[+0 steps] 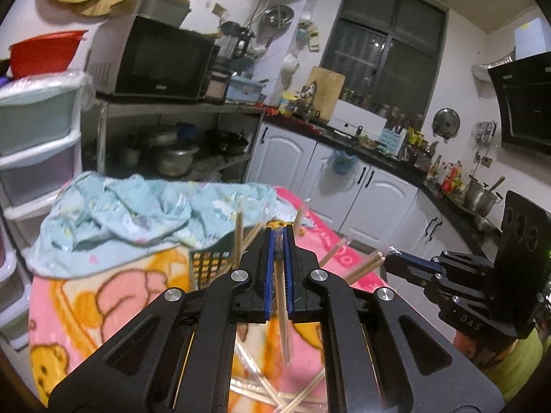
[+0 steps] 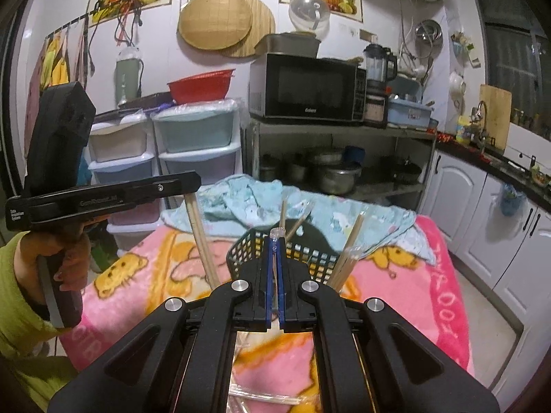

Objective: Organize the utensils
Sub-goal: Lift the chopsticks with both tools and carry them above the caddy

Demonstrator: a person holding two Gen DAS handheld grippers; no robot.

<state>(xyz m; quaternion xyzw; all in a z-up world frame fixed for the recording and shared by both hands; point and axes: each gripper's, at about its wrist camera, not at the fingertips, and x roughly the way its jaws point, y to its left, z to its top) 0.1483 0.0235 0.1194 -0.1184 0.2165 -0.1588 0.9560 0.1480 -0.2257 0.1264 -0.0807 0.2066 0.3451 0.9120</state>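
Note:
A black mesh basket point(image 2: 303, 254) stands on the pink blanket-covered table point(image 2: 413, 275) with several wooden chopsticks point(image 2: 351, 241) upright in it; it also shows in the left wrist view point(image 1: 210, 261). My left gripper point(image 1: 280, 237) is shut on a pair of wooden chopsticks point(image 1: 284, 313) that hang down from the jaws above the table. My right gripper point(image 2: 277, 241) is shut on a clear plastic chopstick wrapper point(image 2: 275, 234), just in front of the basket. Loose wrapped chopsticks point(image 1: 286, 395) lie on the table below the grippers.
A crumpled light blue cloth point(image 2: 310, 206) lies on the table behind the basket. A metal shelf with a microwave point(image 2: 306, 86) and pots, plastic drawers point(image 2: 196, 151) and white kitchen cabinets point(image 2: 482, 206) surround the table.

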